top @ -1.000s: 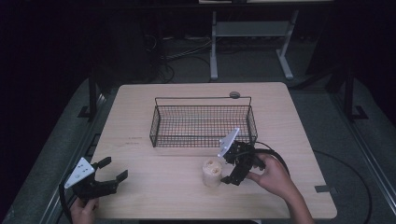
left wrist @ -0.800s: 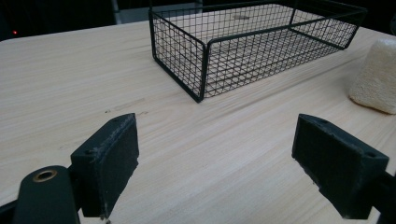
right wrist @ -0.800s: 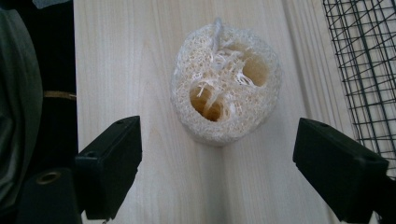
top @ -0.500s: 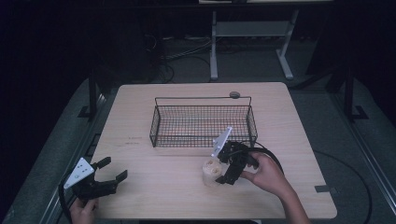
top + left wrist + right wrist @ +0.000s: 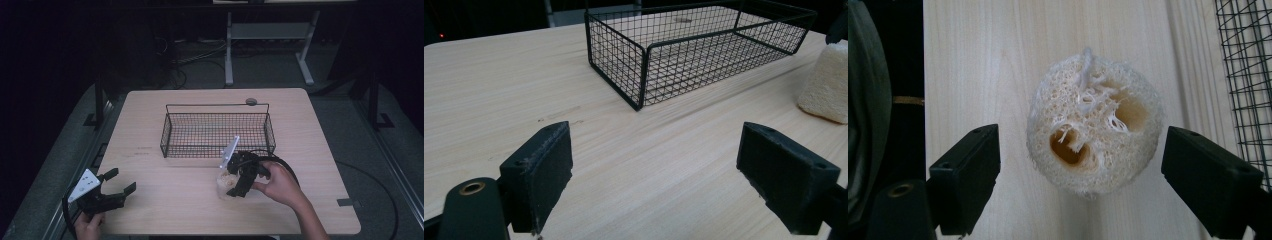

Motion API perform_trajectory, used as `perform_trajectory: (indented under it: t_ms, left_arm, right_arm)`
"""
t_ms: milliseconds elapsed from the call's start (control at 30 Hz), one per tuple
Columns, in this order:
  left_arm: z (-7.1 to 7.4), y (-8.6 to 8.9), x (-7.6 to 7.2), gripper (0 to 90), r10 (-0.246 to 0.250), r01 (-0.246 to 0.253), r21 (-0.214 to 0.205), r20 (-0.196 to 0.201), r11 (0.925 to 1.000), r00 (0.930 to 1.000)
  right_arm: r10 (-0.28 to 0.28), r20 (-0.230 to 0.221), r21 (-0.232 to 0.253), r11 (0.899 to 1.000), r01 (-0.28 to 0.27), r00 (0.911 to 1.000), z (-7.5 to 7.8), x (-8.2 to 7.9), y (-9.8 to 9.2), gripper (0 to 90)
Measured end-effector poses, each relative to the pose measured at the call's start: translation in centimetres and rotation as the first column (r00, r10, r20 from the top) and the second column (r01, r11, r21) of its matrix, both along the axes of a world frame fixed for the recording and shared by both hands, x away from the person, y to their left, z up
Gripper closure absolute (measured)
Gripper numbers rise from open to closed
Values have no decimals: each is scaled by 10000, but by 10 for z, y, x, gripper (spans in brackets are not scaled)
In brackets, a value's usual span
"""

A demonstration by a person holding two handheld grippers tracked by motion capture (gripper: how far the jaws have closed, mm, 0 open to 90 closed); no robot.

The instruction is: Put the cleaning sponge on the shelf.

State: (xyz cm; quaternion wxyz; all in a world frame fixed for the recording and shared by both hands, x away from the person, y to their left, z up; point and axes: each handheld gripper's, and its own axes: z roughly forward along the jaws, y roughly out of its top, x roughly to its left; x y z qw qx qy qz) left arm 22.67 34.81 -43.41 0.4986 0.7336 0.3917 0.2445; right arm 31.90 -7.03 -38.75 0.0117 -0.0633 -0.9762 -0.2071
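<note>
Change: since a second ago the right gripper [image 5: 234, 181] has swung in from the loofah's right side to sit over it, and it now points down at it; the left gripper [image 5: 119, 182] has stayed where it was.
Loofah: a pale cream, round, fibrous loofah sponge [image 5: 1096, 127] with two holes in its top lies on the table, just in front of the basket's near right corner.
Right gripper: poised over the loofah, jaws wide apart on either side of it, not touching it. A hand [image 5: 278, 182] holds it from the right.
Basket: a black rectangular wire-mesh basket [image 5: 218, 132] stands behind the loofah, mid-table.
Left gripper: well to the left of the loofah, near the table's front left corner, jaws spread apart with nothing between them.
Table: light wooden tabletop [image 5: 160, 200].
</note>
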Motion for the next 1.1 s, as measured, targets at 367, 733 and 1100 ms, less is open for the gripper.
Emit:
perform_trajectory:
  t_ms: [367,733,1100]
  left_arm:
    - [0,1,-1,139,82,-82,-123,5,9999,10000]
    - [0,1,-1,140,55,-54,-87,48,9999,10000]
    - [1,1,-1,140,40,-40,-70,39,10000,10000]
  right_arm:
    - [84,-112,-101,9999,-85,9999,-4,6,8,224]
    - [118,-228,-124,9998,-121,9997,-6,8,8,283]
    - [116,-326,238,9997,-108,9994,2,10,1,285]
